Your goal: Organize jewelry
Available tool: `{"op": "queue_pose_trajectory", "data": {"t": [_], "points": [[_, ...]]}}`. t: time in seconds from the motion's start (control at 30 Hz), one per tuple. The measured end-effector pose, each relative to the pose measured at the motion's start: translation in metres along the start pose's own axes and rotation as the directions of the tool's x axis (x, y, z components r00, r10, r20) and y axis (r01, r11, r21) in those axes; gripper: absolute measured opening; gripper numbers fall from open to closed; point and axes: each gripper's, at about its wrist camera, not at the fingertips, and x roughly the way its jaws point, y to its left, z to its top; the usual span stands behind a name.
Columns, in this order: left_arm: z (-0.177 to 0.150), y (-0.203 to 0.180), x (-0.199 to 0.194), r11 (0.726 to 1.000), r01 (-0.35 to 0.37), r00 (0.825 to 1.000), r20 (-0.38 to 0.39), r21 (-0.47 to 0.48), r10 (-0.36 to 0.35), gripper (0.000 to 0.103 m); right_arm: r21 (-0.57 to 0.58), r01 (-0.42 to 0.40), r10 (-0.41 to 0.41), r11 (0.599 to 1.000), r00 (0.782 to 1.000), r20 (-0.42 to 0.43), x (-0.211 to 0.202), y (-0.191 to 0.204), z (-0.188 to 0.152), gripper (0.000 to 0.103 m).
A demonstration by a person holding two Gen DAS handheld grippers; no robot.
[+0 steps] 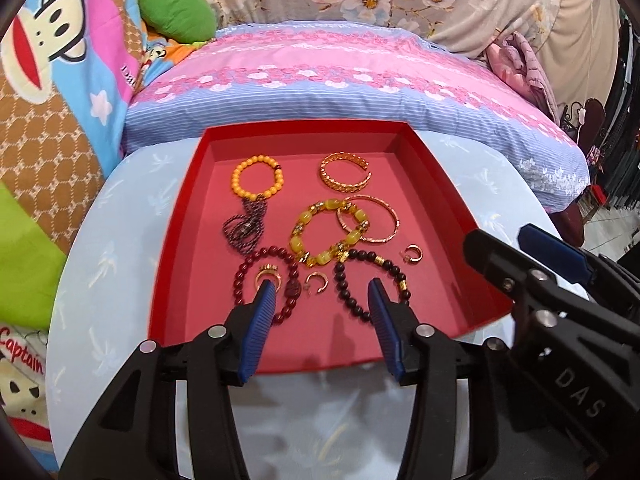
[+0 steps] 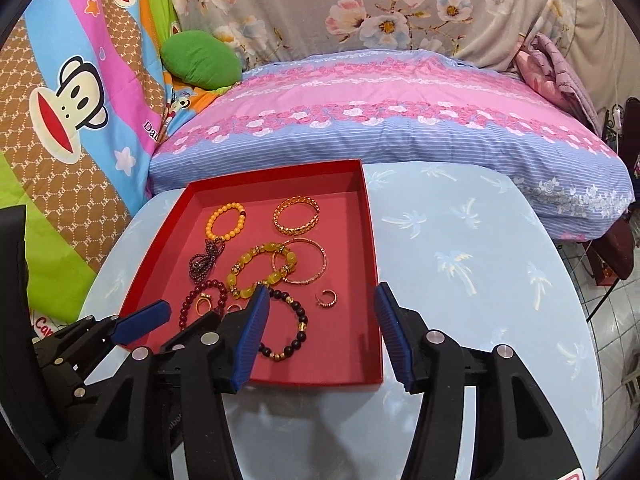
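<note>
A red tray (image 1: 436,184) (image 2: 370,240) on a light blue table holds jewelry: an orange bead bracelet (image 1: 258,176), a gold cuff (image 1: 346,171), a yellow stone bracelet (image 1: 330,230), a thin rose-gold bangle (image 1: 390,216), a dark cord (image 1: 244,228), a dark red bead bracelet (image 1: 244,268) with a gold ring (image 1: 269,271) inside it, a black bead bracelet (image 1: 374,262), and two small hoop earrings (image 1: 413,254) (image 1: 316,281). My left gripper (image 1: 322,294) is open over the tray's near part. My right gripper (image 2: 322,300) is open above the tray's near right edge.
The round table (image 2: 460,264) has bare surface right of the tray. A pink and blue pillow (image 2: 380,108) lies behind the table. A monkey-print blanket (image 2: 72,100) and a green cushion (image 2: 200,60) are at left. A tiled floor shows at right.
</note>
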Motion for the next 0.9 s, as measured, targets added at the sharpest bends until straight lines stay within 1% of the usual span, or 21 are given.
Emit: {"op": "queue_pose_trajectory", "data": {"t": [0.13,0.27,0.4,0.53,0.67,0.8,0.9], "points": [[-0.007,0.009,-0.010,0.999,-0.019,1.000,0.002,-0.031,0.019,0.054,0.001,0.002,-0.002,1.000,1.000,0.001,-0.010,0.001,-0.008,0.056],[-0.015,0.013,-0.021,0.999,-0.042,0.999,0.011,-0.031,0.042,0.057,0.003,0.000,0.000,1.000,1.000,0.002,-0.018,0.003,-0.014,0.057],[-0.022,0.019,-0.028,0.997,-0.065,0.998,0.018,-0.043,0.066,0.064,0.000,0.008,-0.008,1.000,1.000,0.004,-0.025,0.006,-0.020,0.060],[-0.027,0.025,-0.036,0.993,-0.081,0.996,0.027,-0.081,0.083,0.078,-0.024,0.032,-0.031,0.999,0.999,0.003,-0.028,0.008,-0.027,0.062],[-0.030,0.027,-0.041,0.992,-0.089,0.995,0.029,-0.090,0.092,0.079,-0.023,0.031,-0.031,0.999,1.000,-0.002,-0.031,0.008,-0.033,0.063],[-0.034,0.029,-0.043,0.989,-0.115,0.993,0.028,-0.092,0.118,0.086,-0.013,0.040,-0.040,0.999,0.999,0.002,-0.033,0.006,-0.038,0.070],[-0.037,0.029,-0.044,0.988,-0.122,0.992,0.025,-0.090,0.124,0.088,-0.007,0.051,-0.051,0.999,0.999,-0.001,-0.035,0.004,-0.041,0.076]]}}
